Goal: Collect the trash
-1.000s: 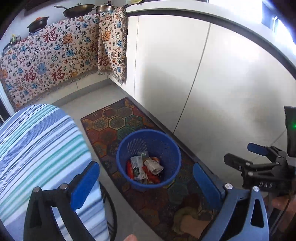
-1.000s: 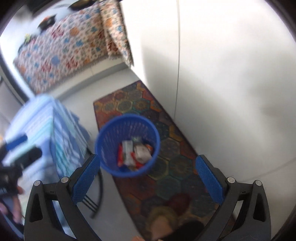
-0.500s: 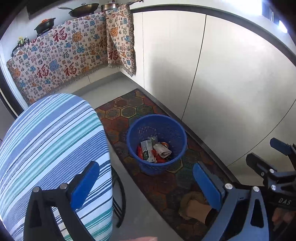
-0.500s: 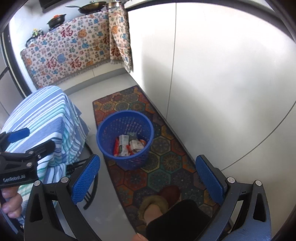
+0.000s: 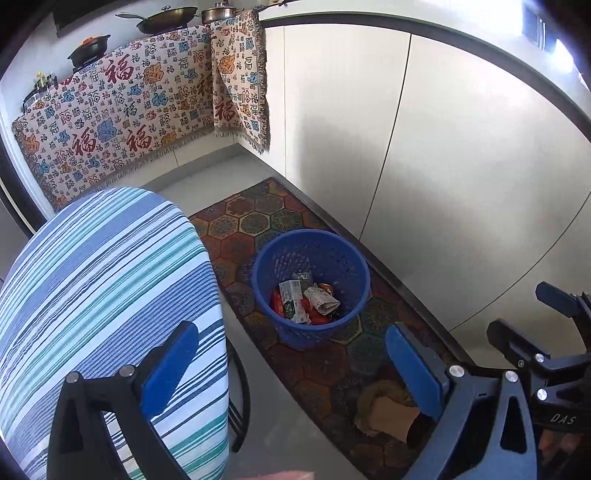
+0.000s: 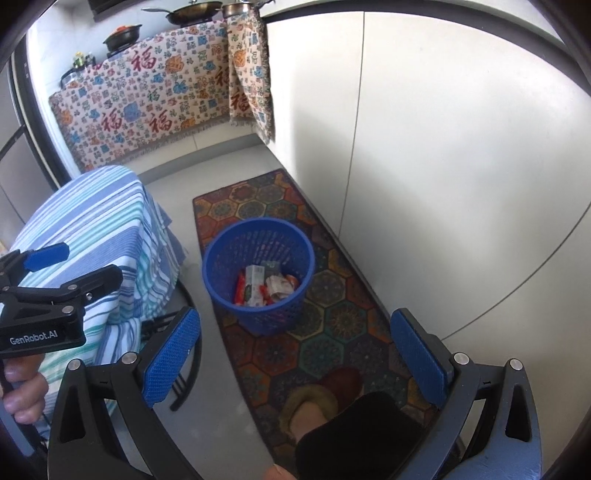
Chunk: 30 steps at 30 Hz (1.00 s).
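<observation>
Solid blue on the perforated bin (image 5: 311,266), red, white and grey wrappers (image 5: 304,301) inside. Multicoloured hexagon medallions across the rug (image 6: 332,317), dark-edged. Blue, teal and white stripes on the tablecloth (image 5: 103,280). Cream throw (image 5: 122,122) over the counter edge, red characters, blue and orange motifs. Plain off-white cabinet doors (image 6: 461,147). Pale grey floor (image 6: 218,158).

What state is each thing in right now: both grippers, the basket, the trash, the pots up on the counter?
left gripper: open, fingers empty.
right gripper: open, fingers empty.
blue basket: upright on the patterned rug, no lid, part filled.
trash: wrappers and crumpled paper lying inside the basket.
steel pot: lid on.
frying pan: lid on.
</observation>
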### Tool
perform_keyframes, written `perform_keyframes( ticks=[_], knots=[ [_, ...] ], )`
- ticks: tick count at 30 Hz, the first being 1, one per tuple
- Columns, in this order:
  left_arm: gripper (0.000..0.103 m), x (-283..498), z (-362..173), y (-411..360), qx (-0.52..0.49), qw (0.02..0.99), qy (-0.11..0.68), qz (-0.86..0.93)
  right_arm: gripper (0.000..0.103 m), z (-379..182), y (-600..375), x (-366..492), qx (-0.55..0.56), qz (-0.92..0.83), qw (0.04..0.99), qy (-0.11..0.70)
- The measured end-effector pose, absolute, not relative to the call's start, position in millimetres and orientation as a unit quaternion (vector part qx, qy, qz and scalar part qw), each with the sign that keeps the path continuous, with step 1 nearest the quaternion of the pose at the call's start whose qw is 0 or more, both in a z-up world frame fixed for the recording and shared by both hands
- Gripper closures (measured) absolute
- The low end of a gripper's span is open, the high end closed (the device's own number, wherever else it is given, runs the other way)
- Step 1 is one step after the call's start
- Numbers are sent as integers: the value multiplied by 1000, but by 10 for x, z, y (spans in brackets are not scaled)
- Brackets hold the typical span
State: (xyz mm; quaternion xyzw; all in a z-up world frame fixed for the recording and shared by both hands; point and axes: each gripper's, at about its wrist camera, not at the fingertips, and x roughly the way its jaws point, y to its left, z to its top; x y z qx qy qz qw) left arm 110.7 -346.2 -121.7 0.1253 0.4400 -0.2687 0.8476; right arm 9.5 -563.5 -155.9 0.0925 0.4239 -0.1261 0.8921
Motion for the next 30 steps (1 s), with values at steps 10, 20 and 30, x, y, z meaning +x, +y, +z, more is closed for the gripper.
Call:
perform_keyframes(
  ticks=[10, 20, 30],
  knots=[
    [0, 1121, -1212, -3442, 124, 848, 440, -267, 0, -1569, -5592, 82, 90, -123, 892, 425],
    [0, 1124, -1196, -3417, 125, 848, 440, -267, 0, -1575, -5575, 74, 90, -124, 892, 426],
    [0, 1110, -1224, -3448, 126, 847, 441, -268, 0, -1588, -5586, 64, 90, -126, 891, 427]
  ],
)
